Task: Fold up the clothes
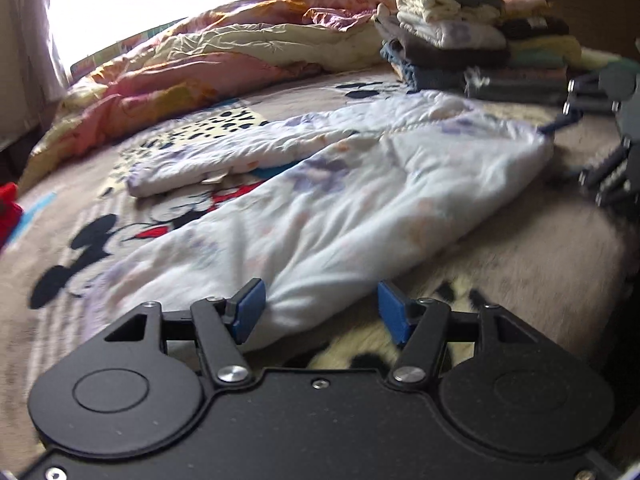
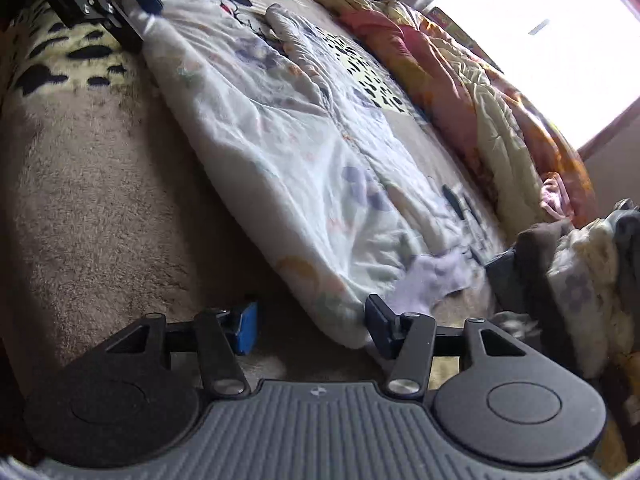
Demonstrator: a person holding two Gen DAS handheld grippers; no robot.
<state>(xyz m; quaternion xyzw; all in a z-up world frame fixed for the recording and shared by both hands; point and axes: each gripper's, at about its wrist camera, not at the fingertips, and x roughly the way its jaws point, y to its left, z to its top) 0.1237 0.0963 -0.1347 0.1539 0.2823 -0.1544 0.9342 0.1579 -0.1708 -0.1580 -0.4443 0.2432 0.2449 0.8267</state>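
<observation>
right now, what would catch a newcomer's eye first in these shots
A white flowered garment lies spread across the cartoon-print blanket, with the open left hand-held gripper at one end and the open right hand-held gripper at the other. Behind it stands a tall stack of folded clothes.

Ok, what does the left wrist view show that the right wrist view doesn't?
Only the left wrist view shows the full tall stack of folded clothes at the far side of the bed, and the garment's sleeve seen lying out to the side. Only the right wrist view shows the pale purple cuff beside its right finger. Both show the white floral garment spread on the cartoon blanket, the crumpled quilt, and both grippers, left and right, open at opposite ends of the garment.
</observation>
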